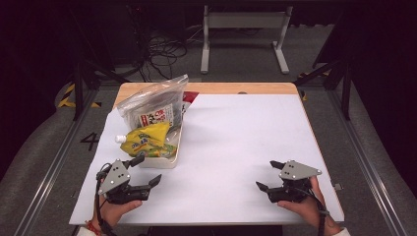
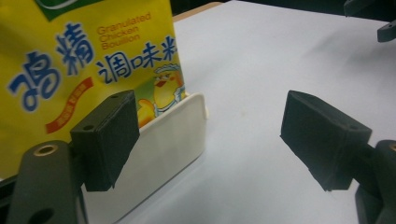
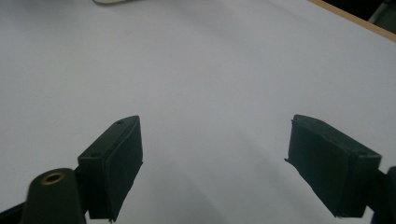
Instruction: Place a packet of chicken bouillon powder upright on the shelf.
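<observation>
- The left claw (image 1: 146, 170) sits low at about seven o'clock on the white worktop (image 1: 236, 147), its jaws spread wide with nothing between them.
- Just beyond its tips, toward eleven o'clock, lies a shallow white tray (image 1: 164, 161); the nearer jaw tip is right beside the tray's near corner, though I cannot tell whether it touches.
- In the left gripper view, the tray (image 2: 159, 149) sits just behind one jaw and the other jaw is over bare worktop.
- A yellow bouillon pouch (image 1: 145, 140) rests in the tray, tilted, with a white cap pointing to nine o'clock; its print shows a cartoon chick (image 2: 163, 88).
- Behind it, toward twelve o'clock, a clear zip bag (image 1: 152, 104) of packets leans over the tray's far end.
- The right claw (image 1: 269, 175) is at about five o'clock, well apart from the tray, jaws wide and empty, pointing toward nine o'clock over bare worktop.
- A hand (image 1: 307, 206) holds it from below.
</observation>
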### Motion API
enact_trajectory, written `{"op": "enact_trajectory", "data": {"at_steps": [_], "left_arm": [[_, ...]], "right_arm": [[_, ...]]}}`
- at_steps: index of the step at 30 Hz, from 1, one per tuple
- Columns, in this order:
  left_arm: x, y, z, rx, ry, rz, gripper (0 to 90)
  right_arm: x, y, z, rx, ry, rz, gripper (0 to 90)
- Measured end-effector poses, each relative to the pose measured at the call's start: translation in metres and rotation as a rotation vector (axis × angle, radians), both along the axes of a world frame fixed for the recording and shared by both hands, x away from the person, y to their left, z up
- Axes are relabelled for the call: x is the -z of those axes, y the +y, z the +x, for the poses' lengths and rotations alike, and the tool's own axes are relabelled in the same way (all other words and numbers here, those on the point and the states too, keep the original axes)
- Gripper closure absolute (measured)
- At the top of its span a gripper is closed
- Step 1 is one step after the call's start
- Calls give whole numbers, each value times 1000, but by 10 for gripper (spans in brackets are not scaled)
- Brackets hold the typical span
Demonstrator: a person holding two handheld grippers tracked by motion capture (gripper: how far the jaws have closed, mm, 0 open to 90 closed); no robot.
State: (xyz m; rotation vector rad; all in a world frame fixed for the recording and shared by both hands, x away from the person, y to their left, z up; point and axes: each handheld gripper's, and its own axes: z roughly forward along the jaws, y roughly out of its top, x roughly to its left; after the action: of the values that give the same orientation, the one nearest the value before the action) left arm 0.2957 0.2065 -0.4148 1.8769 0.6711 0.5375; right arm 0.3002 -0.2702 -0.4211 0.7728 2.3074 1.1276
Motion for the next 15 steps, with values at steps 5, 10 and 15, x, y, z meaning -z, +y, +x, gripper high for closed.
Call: {"op": "enact_trajectory", "data": {"at_steps": [5, 10, 15], "left_arm": [[3, -9, 4, 27, 7, 27, 194], [4, -19, 8, 58, 17, 39, 181], [8, -29, 11, 94, 30, 66, 169]], "right_arm": [[0, -5, -3, 17, -7, -10, 178], [0, -11, -7, 40, -19, -29, 175], [1, -19, -11, 66, -20, -38, 169]]}}
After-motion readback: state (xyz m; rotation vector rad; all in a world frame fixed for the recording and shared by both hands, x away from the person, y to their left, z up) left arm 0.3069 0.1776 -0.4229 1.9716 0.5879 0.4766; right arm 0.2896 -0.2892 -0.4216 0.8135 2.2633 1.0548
